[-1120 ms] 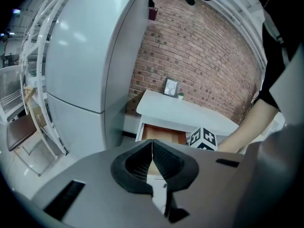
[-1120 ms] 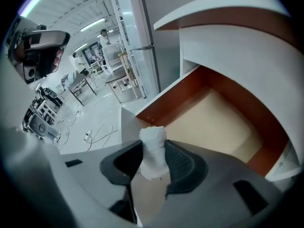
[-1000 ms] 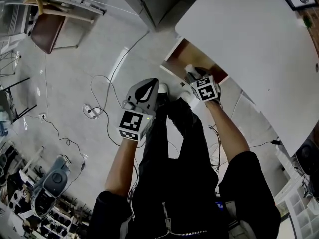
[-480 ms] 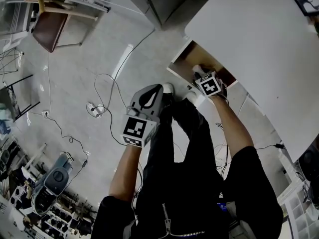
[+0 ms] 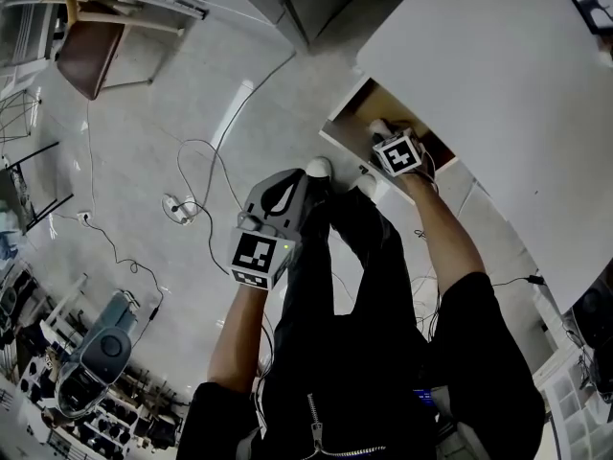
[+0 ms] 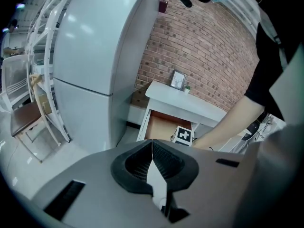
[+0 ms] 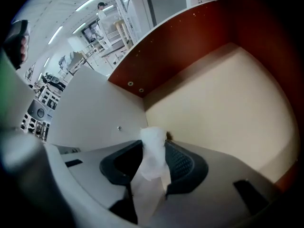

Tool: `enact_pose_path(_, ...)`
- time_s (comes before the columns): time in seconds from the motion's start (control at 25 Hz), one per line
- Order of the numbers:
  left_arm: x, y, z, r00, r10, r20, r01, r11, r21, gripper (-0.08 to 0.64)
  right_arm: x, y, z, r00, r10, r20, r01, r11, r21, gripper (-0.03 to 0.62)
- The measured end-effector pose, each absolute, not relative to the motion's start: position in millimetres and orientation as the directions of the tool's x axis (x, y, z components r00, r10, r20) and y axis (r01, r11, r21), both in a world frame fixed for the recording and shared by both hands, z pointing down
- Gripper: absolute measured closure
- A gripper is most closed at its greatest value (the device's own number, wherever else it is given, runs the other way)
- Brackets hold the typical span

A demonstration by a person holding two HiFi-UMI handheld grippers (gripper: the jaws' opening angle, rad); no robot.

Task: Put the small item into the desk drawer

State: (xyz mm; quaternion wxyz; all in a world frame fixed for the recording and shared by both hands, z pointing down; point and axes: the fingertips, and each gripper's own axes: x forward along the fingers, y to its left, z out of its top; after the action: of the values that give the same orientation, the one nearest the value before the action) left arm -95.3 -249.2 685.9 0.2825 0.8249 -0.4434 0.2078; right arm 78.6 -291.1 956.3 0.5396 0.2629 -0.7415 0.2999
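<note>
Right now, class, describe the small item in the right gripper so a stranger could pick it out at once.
Start at the white desk, then the open drawer under its front edge, where the right gripper reaches in. Pinched between its dark jaws is a crumpled white wad, seemingly tissue. It is soft and pale against the drawer's tan floor and red-brown wall.

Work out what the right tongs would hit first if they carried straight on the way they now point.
Most likely the pale drawer floor, near its corner with the white wall. The right tongs, shut on a white wad, point into that corner; depth is hard to judge.
</note>
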Motion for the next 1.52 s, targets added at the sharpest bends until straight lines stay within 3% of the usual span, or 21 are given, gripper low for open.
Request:
enact_pose_path(0.52, -95, -246, 685, 0.517, -0.599, 0.611, -0.848, -0.456, 0.270, 0.538, 86, -288, 960, -0.258, -0.041, 0.965, -0.738, 0.653, -0.169, 0.414)
enact_pose_path(0.68, -87, -245, 678, 0.535, -0.589, 0.606, -0.835, -0.476, 0.275, 0.538, 88, -288, 944, -0.271, -0.096, 0.958, -0.738, 0.659, -0.143, 0.407)
enact_pose_path(0.84, -81, -246, 666, 0.550, -0.585, 0.596, -0.825, -0.489, 0.282, 0.538, 82, -292, 909, -0.306, -0.198, 0.931, -0.712, 0.697, -0.085, 0.477)
enact_pose_path(1.12, -68, -252, 634, 0.580, -0.583, 0.568, -0.803, -0.527, 0.279, 0.538, 89, -278, 866, -0.317, -0.235, 0.919, -0.758, 0.646, -0.096, 0.585)
enact_pose_path(1.52, -55, -259, 595, 0.611, -0.580, 0.539, -0.776, -0.575, 0.261, 0.538, 93, -250, 780, -0.388, -0.395, 0.833, -0.850, 0.504, -0.157, 0.586)
